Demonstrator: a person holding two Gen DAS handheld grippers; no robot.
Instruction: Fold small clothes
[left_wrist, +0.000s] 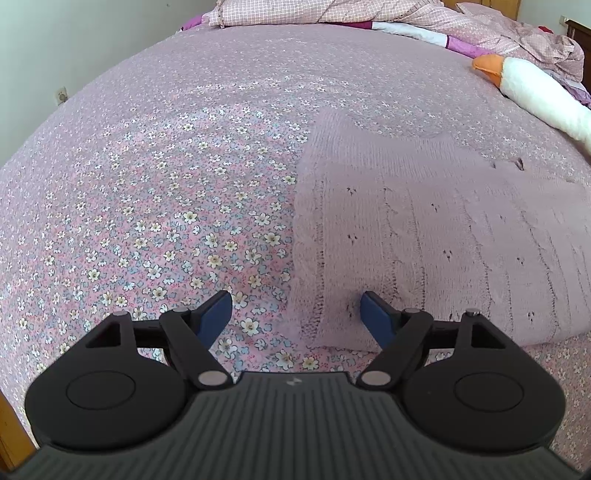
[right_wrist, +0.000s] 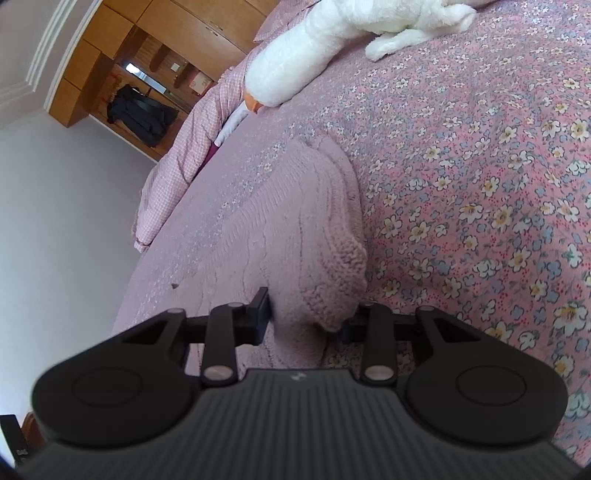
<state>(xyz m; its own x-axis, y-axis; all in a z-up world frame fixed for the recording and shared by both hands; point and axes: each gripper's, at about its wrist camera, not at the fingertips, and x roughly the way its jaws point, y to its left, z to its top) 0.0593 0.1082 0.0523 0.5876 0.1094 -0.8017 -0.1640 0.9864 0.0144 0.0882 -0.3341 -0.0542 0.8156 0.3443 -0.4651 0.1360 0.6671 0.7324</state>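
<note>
A pink knitted sweater lies flat on the flowered bed sheet, its left edge running down toward my left gripper. That gripper stands open just above the bed, one blue finger over the sheet and the other over the knit near its lower left corner. In the right wrist view the sweater is bunched up at one end. My right gripper is shut on that thick fold, and the fabric hides its right finger.
A white plush goose with an orange beak lies at the far right of the bed, close behind the sweater. A checked pink quilt is heaped at the head. Beyond the bed are a wall and a wooden wardrobe.
</note>
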